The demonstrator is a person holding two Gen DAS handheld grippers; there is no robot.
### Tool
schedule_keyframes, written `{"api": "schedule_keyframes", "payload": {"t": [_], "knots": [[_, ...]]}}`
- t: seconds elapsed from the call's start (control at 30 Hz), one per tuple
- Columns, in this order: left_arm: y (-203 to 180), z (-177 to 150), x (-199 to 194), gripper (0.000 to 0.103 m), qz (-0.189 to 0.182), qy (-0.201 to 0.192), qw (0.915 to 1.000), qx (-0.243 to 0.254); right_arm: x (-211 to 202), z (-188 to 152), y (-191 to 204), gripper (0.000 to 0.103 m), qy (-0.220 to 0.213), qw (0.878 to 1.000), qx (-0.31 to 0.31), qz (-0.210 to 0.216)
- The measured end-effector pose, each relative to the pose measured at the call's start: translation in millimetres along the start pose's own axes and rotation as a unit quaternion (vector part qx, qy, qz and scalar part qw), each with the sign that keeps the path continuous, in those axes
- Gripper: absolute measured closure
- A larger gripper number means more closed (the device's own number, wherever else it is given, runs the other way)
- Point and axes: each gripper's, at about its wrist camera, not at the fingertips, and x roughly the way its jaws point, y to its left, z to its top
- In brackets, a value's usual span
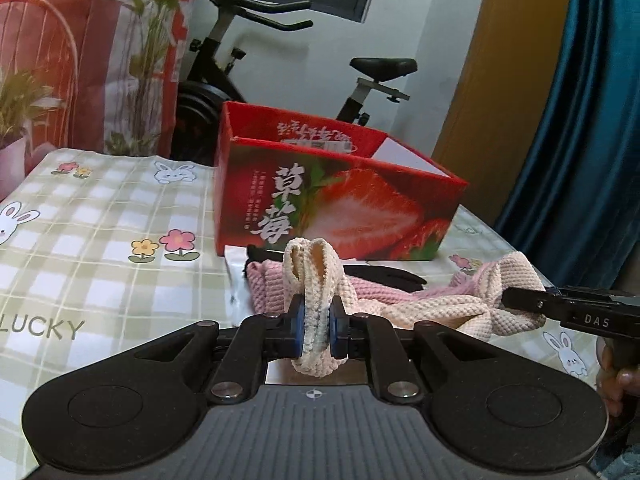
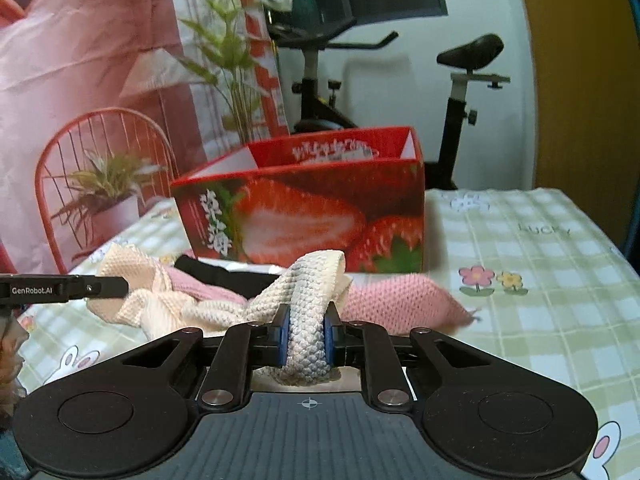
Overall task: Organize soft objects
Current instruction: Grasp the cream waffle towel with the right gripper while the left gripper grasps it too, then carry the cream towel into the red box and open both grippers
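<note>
Your left gripper (image 1: 318,330) pinches one bumpy end of the cream knitted cloth (image 1: 436,312), jaws tight on it. Your right gripper (image 2: 306,338) squeezes the other end. The cloth sags between them over a soft pink knit (image 2: 400,300), just in front of the shiny red strawberry box (image 1: 340,200) on the checked tablecloth (image 1: 100,240).

Hidden and cut-off parts around the knit pile

The box (image 1: 340,200) shows no floor from either wrist view, so its contents cannot be told; its small print is too blurred to read. A black cloth (image 2: 224,276) lies mostly buried under the cream knit (image 2: 192,304), so its shape stays unclear. At 3 o'clock in the left view, the right gripper (image 1: 506,300) is cut off by the edge, fingertips sunk in knit.
</note>
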Motion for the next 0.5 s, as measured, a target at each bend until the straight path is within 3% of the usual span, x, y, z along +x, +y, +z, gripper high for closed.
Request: {"api": "schedule_keyframes", "payload": {"t": [0.5], "knots": [[0.8, 10.0, -13.2, 0.091, -0.011, -0.034, 0.9993, -0.005, -13.6, 13.1, 2.5, 0.089, -0.046, 0.999, -0.006, 0.006]]}}
